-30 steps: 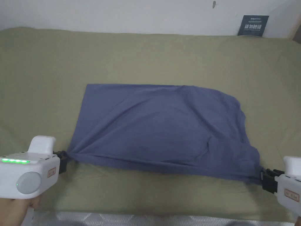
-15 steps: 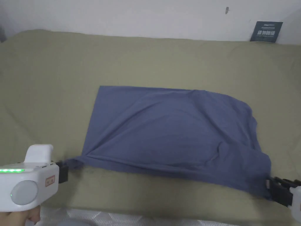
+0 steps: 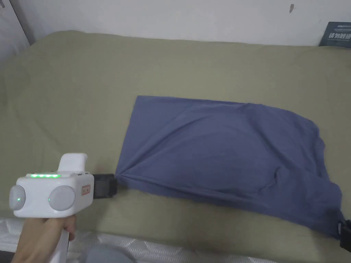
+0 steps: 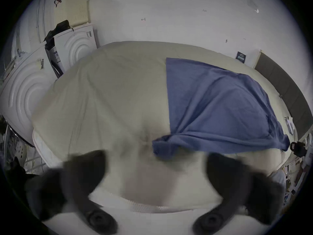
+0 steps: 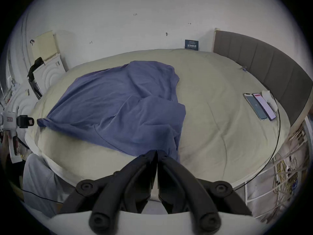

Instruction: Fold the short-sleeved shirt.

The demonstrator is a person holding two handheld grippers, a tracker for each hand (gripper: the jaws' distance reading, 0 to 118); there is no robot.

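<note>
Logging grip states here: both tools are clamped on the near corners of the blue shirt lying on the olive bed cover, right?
Not quite. The right tool is clamped on a near corner of the blue shirt, but the left tool is open: the left gripper view shows its jaws spread wide, with the shirt's bunched corner lying free on the olive bed cover just beyond them.

The shirt was soft matt blue cloth, creased. Under it the bed cover was matt olive fabric, lightly rumpled. The left gripper had a smooth glossy white plastic casing and matt black jaws.
</note>
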